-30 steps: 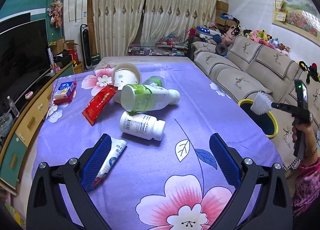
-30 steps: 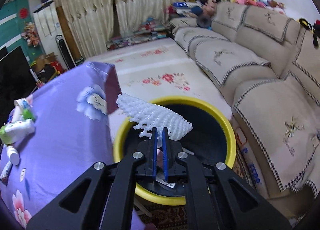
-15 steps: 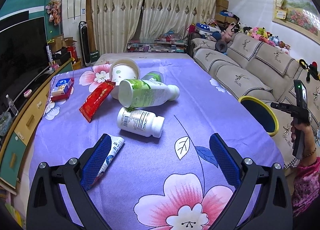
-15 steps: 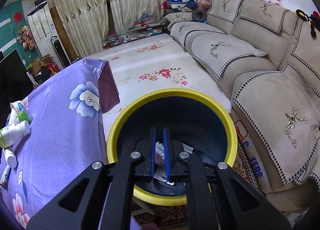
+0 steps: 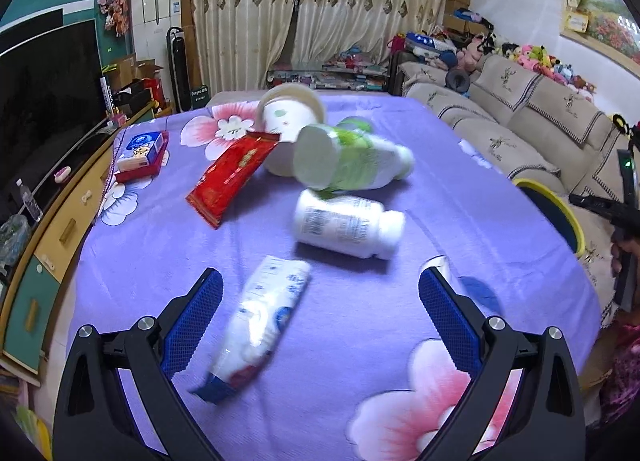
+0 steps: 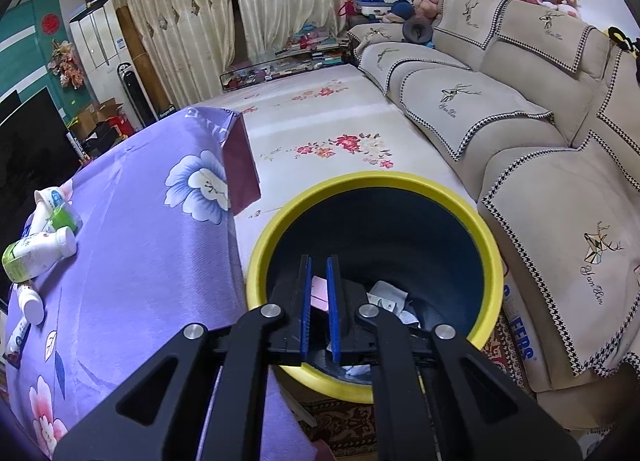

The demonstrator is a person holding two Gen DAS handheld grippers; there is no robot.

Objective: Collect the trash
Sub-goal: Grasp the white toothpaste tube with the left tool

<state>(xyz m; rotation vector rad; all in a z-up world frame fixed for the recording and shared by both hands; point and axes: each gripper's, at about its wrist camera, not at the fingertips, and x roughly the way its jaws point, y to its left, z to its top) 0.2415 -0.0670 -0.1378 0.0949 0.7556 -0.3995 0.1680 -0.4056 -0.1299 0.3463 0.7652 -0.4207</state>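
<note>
My left gripper [image 5: 320, 277] is open wide just above the purple flowered tablecloth [image 5: 400, 301]. A white soft wrapper [image 5: 266, 321] lies between its fingers, nearer the left one, untouched. Beyond it lie a white pill bottle [image 5: 344, 227], a green-labelled bottle [image 5: 352, 161], a paper cup [image 5: 288, 113] and a red packet [image 5: 232, 177]. My right gripper [image 6: 319, 261] is shut and empty, hanging over the mouth of the yellow-rimmed bin [image 6: 376, 177]. Paper scraps [image 6: 388, 295] lie at the bin's bottom.
The bin [image 5: 560, 209] stands on the floor off the table's right edge, in front of a beige sofa [image 6: 520, 121]. A red tray with a small box [image 5: 142, 157] sits at the table's left. A TV cabinet [image 5: 60, 229] runs along the left side.
The white foam net left my right gripper and dropped out of sight into the bin. My left gripper moved forward and down, so the white wrapper now lies between its fingers.
</note>
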